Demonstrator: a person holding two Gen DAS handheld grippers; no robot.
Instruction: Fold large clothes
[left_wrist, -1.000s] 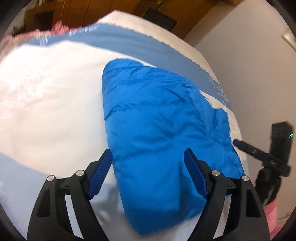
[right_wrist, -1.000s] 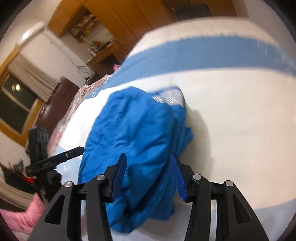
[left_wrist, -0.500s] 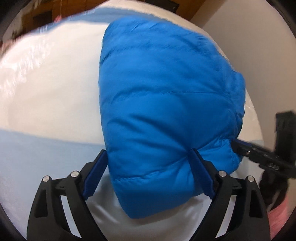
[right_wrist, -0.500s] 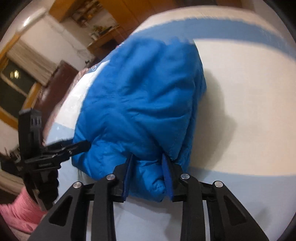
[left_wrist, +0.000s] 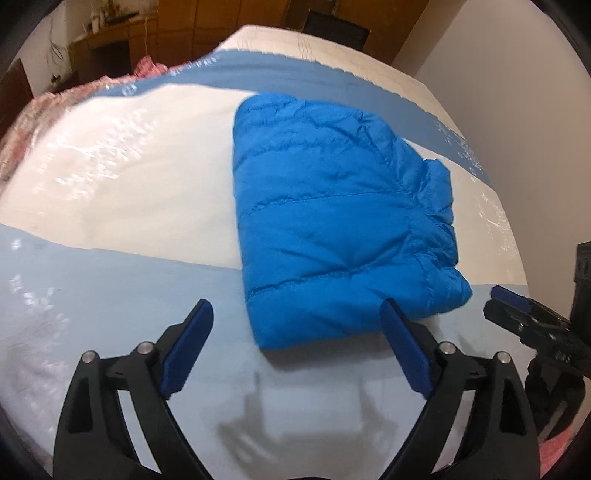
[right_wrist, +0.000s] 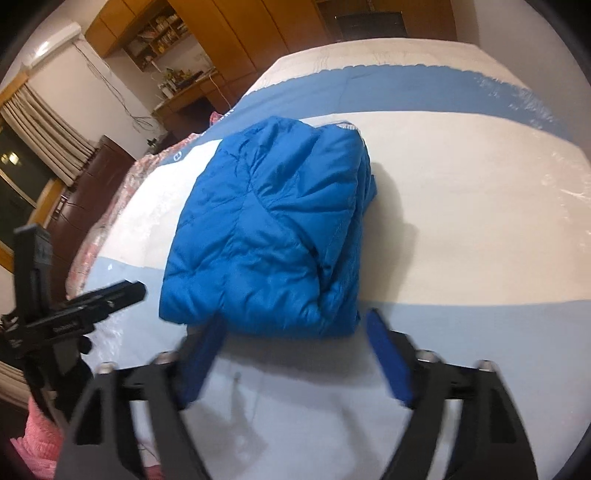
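Observation:
A bright blue puffer jacket (left_wrist: 332, 221) lies folded into a compact bundle on the bed's white and blue cover (left_wrist: 122, 177). My left gripper (left_wrist: 297, 350) is open and empty, just short of the bundle's near edge. In the right wrist view the same jacket (right_wrist: 273, 236) lies in the middle of the bed. My right gripper (right_wrist: 295, 354) is open and empty, its blue pads just clear of the jacket's near edge. The right gripper shows in the left wrist view (left_wrist: 517, 314) at the right edge. The left gripper shows in the right wrist view (right_wrist: 92, 299) at the left edge.
The bed cover (right_wrist: 461, 221) has white and blue bands under shiny plastic. A pink patterned blanket (left_wrist: 40, 107) lies along the bed's far left side. Wooden cabinets (right_wrist: 229, 33) and a desk (right_wrist: 184, 96) stand behind. A pale wall (left_wrist: 517, 92) runs along the right.
Both grippers have pulled back from the jacket. The right gripper was shut on a fold of the jacket and has opened and let go. The bundle now rests flat on the bed.

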